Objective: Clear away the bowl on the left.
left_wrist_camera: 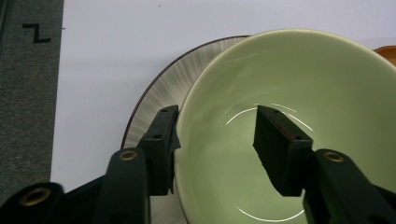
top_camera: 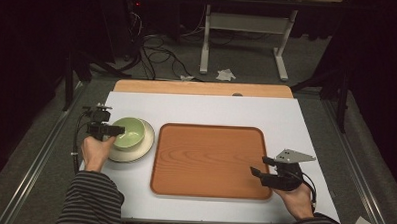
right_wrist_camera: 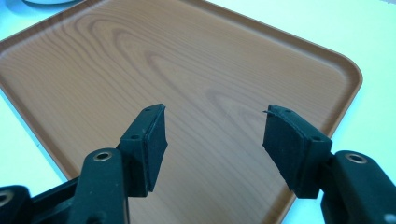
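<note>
A: Bowl (left_wrist_camera: 289,93) colour?
B: Pale green, glossy. Plate (left_wrist_camera: 161,93) under it is whitish with fine grey radial streaks, dark rim.
A: Tray (top_camera: 210,160)?
B: Orange-brown wood grain. Table (top_camera: 201,109) white, sleeves (top_camera: 91,201) probably grey-black striped, dim there.

Two hand-held grippers at a table with a bowl, a plate and a tray.

A green bowl (top_camera: 129,131) sits on a pale plate (top_camera: 144,149) at the left of a white table (top_camera: 211,110), just beside a wooden tray (top_camera: 210,160). The left gripper (top_camera: 117,131) meets the bowl's near-left rim, the person's left hand (top_camera: 96,152) just behind it. The right gripper (top_camera: 261,165) hangs over the tray's right edge with its jaws apart, held by the right hand (top_camera: 298,199). Striped sleeves (top_camera: 91,201) enter from below. Cables (top_camera: 158,58) lie on the floor beyond.
</note>
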